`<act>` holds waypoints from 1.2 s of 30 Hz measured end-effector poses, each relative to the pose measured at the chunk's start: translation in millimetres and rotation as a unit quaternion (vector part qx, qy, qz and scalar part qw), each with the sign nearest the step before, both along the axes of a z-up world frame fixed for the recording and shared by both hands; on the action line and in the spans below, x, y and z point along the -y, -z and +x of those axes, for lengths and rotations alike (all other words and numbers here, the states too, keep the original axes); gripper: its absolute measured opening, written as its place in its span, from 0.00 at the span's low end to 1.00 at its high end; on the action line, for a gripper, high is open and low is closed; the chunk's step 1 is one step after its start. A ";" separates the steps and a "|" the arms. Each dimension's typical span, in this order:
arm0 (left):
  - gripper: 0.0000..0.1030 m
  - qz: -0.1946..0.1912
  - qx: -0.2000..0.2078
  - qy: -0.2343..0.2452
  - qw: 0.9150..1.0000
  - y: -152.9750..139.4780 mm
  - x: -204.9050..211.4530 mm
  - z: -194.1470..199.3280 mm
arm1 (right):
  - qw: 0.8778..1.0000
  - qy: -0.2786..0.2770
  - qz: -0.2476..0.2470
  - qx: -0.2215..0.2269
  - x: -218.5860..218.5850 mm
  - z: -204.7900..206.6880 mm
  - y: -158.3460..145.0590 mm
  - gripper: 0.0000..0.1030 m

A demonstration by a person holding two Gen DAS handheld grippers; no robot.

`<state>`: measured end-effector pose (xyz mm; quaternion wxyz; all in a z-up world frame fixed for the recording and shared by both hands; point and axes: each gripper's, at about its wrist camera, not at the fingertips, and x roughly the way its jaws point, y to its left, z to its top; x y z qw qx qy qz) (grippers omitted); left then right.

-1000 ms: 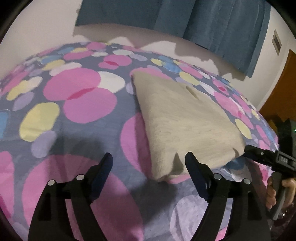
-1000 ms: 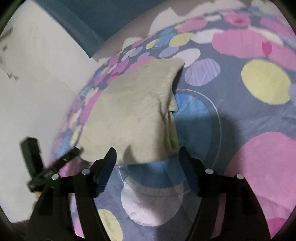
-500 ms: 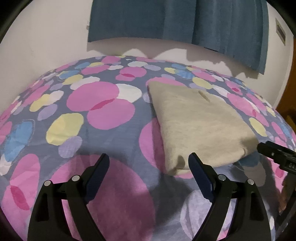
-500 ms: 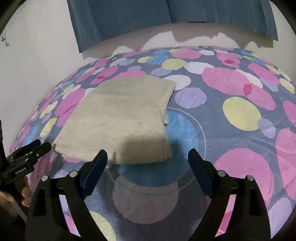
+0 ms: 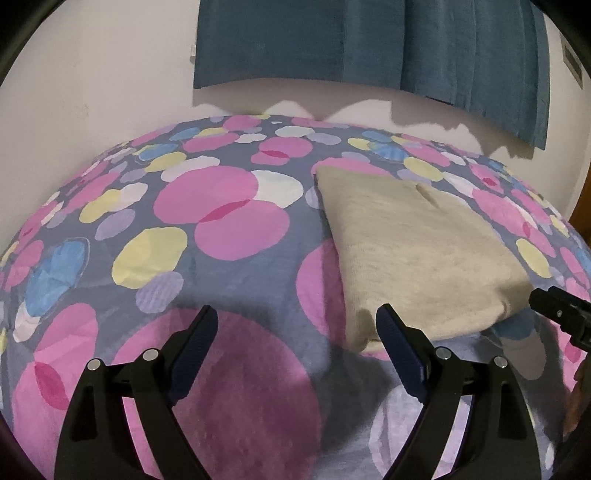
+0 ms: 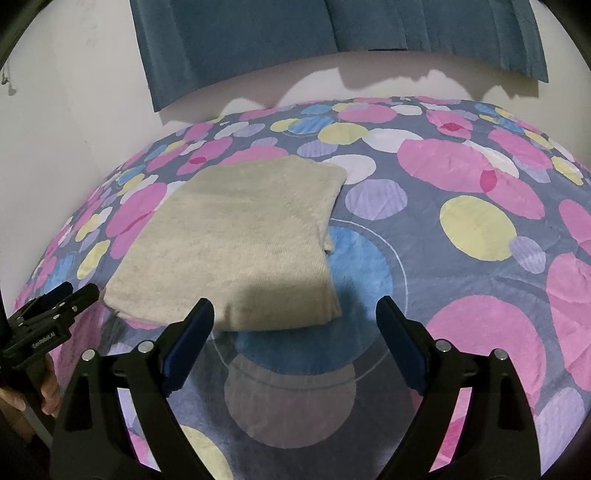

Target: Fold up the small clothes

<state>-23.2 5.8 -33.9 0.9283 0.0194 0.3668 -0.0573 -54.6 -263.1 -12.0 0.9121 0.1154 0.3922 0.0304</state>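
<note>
— Both grippers first: how are they sitting?

— Left gripper [image 5: 295, 328] is hovering over the bedspread [image 5: 207, 280] with its jaws spread wide and nothing between them; they have just been opening. Right gripper [image 6: 295, 321] is doing the same.

— And the garment?

— Folded beige garment [image 6: 236, 243] is lying flat on the bedspread just beyond both grippers, its near corners by their inner fingertips, not touching.

— Farther back?

— Blue curtain [image 6: 332, 33] is hanging on the wall.
</note>
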 end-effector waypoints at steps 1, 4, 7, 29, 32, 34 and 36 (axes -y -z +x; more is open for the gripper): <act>0.84 0.001 0.000 -0.002 1.000 0.4 0.0 -0.6 | 1.000 -0.001 -0.002 0.000 0.0 -0.3 -0.3 0.87; 0.84 -0.002 -0.003 -0.011 1.000 1.3 -1.7 0.5 | 1.000 -0.002 -0.004 0.003 -0.4 -0.8 0.9 0.88; 0.84 -0.001 -0.006 -0.012 1.000 2.7 -2.4 1.3 | 1.000 -0.001 -0.004 0.004 0.4 -0.8 1.0 0.89; 0.84 0.006 -0.007 -0.012 1.000 3.8 -3.1 1.7 | 1.000 0.002 -0.015 -0.002 -0.1 1.2 7.5 0.92; 0.84 0.009 -0.006 -0.015 1.000 3.6 -4.0 2.1 | 1.000 0.003 -0.015 -0.002 0.4 1.6 7.4 0.92; 0.84 0.009 -0.003 -0.020 1.000 1.6 -5.3 1.4 | 1.000 0.003 -0.014 -0.002 -0.5 1.7 6.9 0.92; 0.84 0.008 0.001 -0.024 1.000 -0.5 -7.0 0.9 | 1.000 0.003 -0.015 -0.001 -0.8 1.6 7.0 0.92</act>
